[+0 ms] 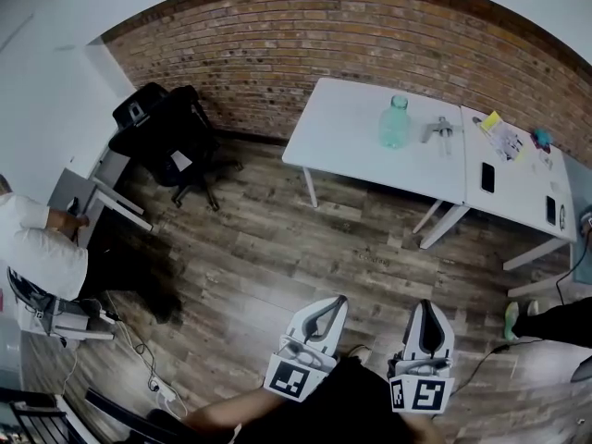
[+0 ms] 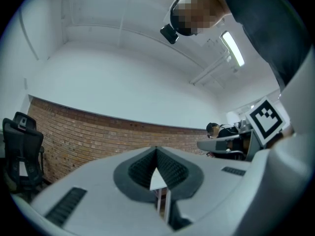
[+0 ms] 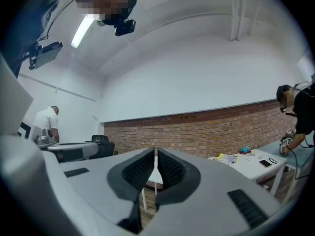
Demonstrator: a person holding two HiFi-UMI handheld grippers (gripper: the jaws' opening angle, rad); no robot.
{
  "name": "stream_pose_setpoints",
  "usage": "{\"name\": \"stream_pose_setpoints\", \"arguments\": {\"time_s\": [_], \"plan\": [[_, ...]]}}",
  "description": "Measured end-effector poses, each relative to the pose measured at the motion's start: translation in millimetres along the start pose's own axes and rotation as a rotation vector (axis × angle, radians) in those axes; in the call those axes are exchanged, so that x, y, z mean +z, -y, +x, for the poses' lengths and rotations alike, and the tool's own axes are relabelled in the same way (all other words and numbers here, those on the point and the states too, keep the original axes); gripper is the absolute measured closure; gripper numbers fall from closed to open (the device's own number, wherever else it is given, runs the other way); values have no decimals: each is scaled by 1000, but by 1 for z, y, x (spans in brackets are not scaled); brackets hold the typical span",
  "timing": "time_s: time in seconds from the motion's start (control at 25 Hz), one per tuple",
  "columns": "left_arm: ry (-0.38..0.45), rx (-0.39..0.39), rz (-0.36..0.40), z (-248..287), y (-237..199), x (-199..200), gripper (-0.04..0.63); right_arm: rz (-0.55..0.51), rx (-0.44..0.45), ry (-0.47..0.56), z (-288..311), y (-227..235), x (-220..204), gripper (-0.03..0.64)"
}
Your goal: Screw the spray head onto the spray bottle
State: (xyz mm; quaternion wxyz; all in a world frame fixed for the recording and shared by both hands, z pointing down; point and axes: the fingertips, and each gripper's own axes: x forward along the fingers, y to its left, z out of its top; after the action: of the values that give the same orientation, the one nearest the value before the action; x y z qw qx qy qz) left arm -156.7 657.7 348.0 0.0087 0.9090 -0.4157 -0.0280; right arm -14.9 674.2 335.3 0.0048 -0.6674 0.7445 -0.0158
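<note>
Step in hand imo: the approach, nothing's been picked up yet. The left gripper and right gripper are both low by the person's body, over the wood floor, pointing roughly toward the white worktop and well apart from it.

Where the task stuff is: the spray bottle stands upright on that worktop, pale green, w/ no head on its neck afaict. The spray head lies near it on the side toward the next table, not touching. It's too small from here to say which way it faces.

Jaws: the left gripper view shows the pads pressed together w/ nothing btwn them, so empty. Right gripper view is the same, barely a slit left and nothing in it. Neither of those views shows the bottle.

What the next move needs, my guess:
- get right up to the worktop first
- spread both pairs of jaws, they're no use closed
- one gripper clamps the bottle body so it can't spin or tip
- the other takes the head by its collar, sets it square over the neck, then twists

Cross-threading is prob the main risk.
</note>
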Motion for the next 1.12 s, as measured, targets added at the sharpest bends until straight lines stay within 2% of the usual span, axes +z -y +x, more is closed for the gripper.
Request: {"name": "stream_pose_setpoints", "arguments": {"time_s": [0.24,0.36,0.56,0.68,0.84,1.12], "plan": [[-18,-7,12,4,29,-5,594,20,3,0,-21,22,-4,607],[-8,-16,-8,4,48,-9,594,52,29,3,-32,30,-9,607],[-63,-69,-19,-2,84,-26,594,81,31,55,-57,44,-11,609],[-81,-71,14,-2,89,-29,594,95,36,42,-61,51,-18,609],[-77,-77,9,6,87,-30,594,89,25,49,-60,55,-17,609],[-81,-168,-2,34,92,-35,594,61,-35,17,-43,66,-20,609]]}}
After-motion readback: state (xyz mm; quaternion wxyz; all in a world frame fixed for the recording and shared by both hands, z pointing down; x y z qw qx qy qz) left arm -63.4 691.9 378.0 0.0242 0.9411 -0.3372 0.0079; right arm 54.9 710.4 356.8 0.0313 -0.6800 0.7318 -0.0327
